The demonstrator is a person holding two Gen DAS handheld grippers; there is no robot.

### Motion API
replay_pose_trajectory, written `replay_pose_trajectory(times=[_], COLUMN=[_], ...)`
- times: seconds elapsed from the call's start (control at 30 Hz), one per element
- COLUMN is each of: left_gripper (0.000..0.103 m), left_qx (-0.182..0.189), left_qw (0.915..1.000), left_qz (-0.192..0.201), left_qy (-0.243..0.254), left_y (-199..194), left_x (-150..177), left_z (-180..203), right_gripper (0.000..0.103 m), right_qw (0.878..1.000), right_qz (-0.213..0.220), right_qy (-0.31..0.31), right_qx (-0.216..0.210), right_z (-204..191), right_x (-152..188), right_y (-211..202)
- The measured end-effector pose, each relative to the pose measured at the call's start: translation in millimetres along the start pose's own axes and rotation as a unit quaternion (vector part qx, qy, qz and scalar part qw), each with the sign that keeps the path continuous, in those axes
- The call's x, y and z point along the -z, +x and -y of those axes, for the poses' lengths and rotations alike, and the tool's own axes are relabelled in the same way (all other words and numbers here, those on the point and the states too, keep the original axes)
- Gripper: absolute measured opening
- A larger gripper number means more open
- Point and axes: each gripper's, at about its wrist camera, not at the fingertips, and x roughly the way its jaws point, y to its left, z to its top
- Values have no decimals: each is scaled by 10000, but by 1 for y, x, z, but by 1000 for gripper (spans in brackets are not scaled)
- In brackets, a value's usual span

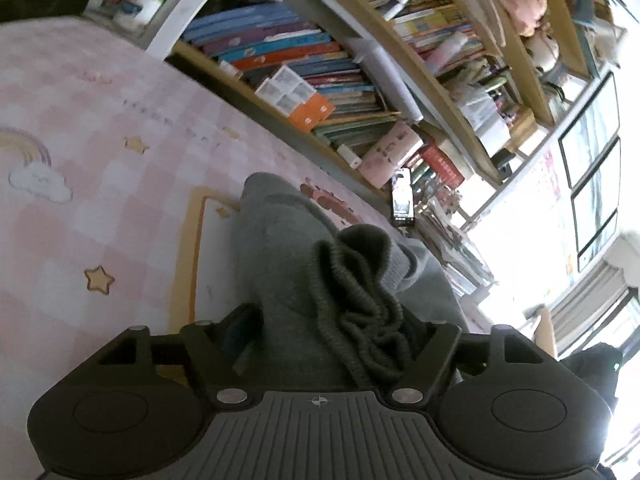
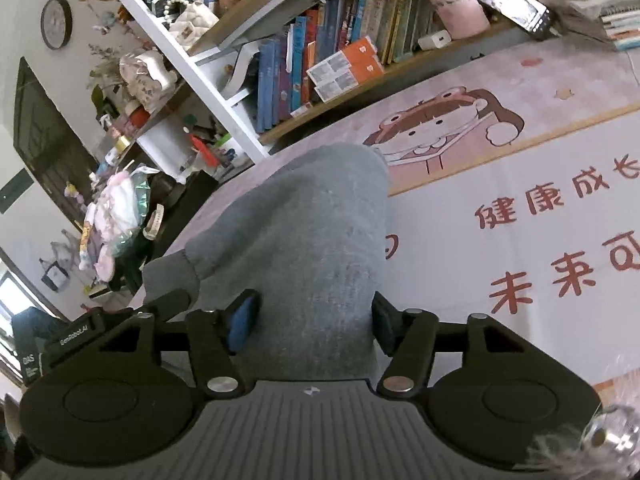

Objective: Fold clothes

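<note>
In the left wrist view, the left tongs (image 1: 332,344) sit at the bottom centre of the frame with a grey garment (image 1: 280,240) bunched between the two fingers. A darker ribbed hem (image 1: 360,300) of the cloth piles up against the right finger. The fabric fills the gap, but the pads are mostly hidden under it, so I cannot tell whether they are clenched on it or released. The garment runs up the middle of the frame and lies on a pink checked mat (image 1: 100,128) printed with stars and a rainbow.

In the right wrist view, the right tongs (image 2: 312,324) also straddle the grey garment (image 2: 304,224). A blue pad (image 2: 244,320) shows beside the cloth on the left, and whether it presses the cloth cannot be told. The cloth stretches up toward the frame's centre over the mat (image 2: 520,208), which here carries a cartoon figure and red characters.

A bookshelf (image 2: 340,40) crowded with books fills the top of both views.
</note>
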Motion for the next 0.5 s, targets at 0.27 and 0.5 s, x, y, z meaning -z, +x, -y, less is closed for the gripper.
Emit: replay_pose_trajectory(times=[0.27,0.5], left_gripper=[55,51], left_qx=[-10,115], left_qw=[9997,9977], left_qz=[90,294], left_qy=[243,605], left_y=[-1,-6], left_x=[2,1], left_z=[11,25], right_gripper=[44,39], right_qw=[9996,9987], right_qz=[-22,209], right_qy=[104,-435], right_qx=[-245,-140], right_z=[1,-13], right_x=[4,1], right_y=[3,-8])
